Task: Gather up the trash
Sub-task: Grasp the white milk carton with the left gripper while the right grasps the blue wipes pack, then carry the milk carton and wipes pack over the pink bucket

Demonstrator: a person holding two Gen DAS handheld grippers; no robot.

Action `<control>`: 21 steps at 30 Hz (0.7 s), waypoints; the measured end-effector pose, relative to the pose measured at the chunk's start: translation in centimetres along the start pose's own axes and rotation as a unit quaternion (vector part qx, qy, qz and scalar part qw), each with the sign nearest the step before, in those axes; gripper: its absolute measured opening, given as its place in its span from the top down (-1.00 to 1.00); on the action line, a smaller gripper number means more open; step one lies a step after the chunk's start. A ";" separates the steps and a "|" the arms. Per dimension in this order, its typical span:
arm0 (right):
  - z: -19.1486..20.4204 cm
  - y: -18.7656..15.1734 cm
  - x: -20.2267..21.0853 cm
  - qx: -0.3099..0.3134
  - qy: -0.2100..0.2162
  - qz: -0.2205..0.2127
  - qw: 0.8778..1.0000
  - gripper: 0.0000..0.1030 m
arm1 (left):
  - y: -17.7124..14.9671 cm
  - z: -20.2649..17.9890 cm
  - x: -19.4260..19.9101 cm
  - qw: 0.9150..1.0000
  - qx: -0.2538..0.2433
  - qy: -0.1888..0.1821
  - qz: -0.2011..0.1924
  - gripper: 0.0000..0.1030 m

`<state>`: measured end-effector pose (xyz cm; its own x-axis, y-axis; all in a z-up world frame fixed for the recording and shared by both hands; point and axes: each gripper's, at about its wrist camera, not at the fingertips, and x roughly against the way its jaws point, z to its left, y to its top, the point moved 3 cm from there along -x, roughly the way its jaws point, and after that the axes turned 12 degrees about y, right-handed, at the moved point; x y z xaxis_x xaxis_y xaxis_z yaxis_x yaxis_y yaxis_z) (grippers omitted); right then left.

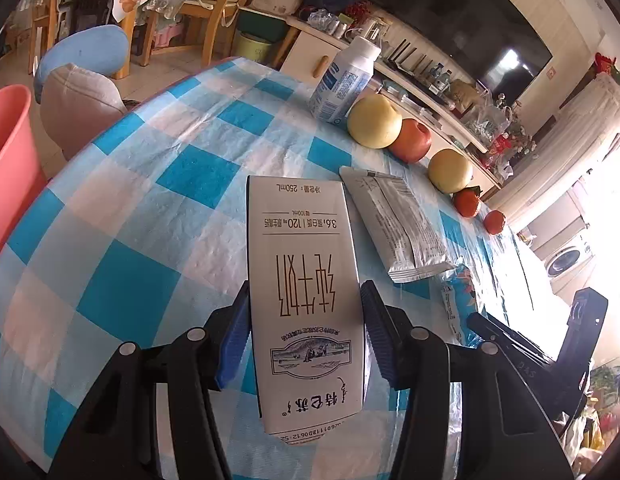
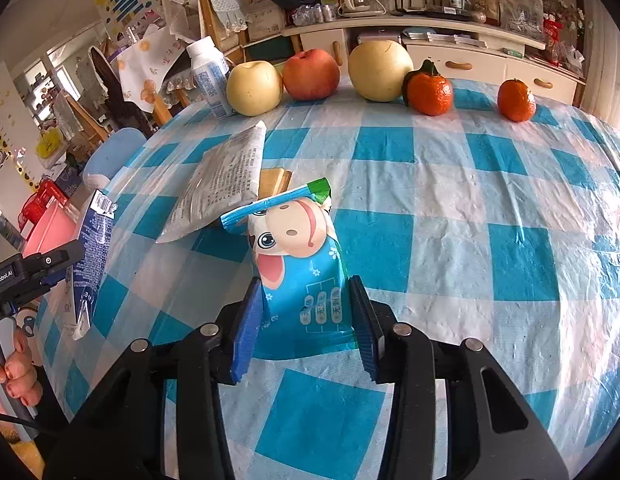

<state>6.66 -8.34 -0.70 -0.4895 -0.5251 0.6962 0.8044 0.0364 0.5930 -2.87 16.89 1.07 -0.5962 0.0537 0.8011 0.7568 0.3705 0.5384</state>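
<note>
My left gripper [image 1: 306, 320] is shut on a white 250 mL milk carton [image 1: 302, 280] and holds it above the checked table. The carton also shows in the right wrist view [image 2: 90, 264], held at the table's left edge. My right gripper [image 2: 306, 316] is shut on a blue snack wrapper with a cartoon cow [image 2: 298, 260], its torn end pointing away. A silver foil packet [image 1: 397, 224] lies flat on the table, in the right wrist view [image 2: 222, 188] just left of the wrapper. A white plastic bottle [image 1: 345, 80] stands at the far edge.
The blue-and-white checked tablecloth [image 2: 469, 220] covers the table. Two pears, an apple [image 2: 310, 74] and two tangerines [image 2: 429, 90] line the far edge. A pink bin [image 1: 8, 160] stands off the table's left side. Stools and chairs stand beyond it.
</note>
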 end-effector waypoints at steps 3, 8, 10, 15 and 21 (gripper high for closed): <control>-0.2 -0.3 0.5 -0.006 -0.002 -0.009 1.000 0.21 | 0.0 0.5 0.0 1.000 0.001 -0.003 -0.002 -0.06; -0.5 -0.6 1.3 -0.012 -0.006 -0.023 1.000 0.26 | 0.1 1.3 0.0 1.000 -0.001 -0.002 -0.008 -0.06; -0.5 -0.6 1.7 -0.012 -0.007 -0.033 0.999 0.27 | 0.2 1.6 0.1 1.000 -0.002 -0.002 -0.011 -0.06; 0.3 -0.3 3.2 -0.015 0.009 -0.061 0.998 0.28 | 0.6 2.6 0.8 1.000 0.000 -0.008 -0.020 -0.06; 1.9 0.4 4.4 -0.017 0.019 -0.089 0.996 0.28 | 1.4 3.4 1.8 0.999 0.002 -0.021 -0.036 -0.06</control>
<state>4.20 -9.02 3.36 -0.6131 -0.5523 0.5649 0.7172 -0.0893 0.6911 -3.77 20.65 2.35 -0.6600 0.0657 0.7484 0.7103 0.3790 0.5932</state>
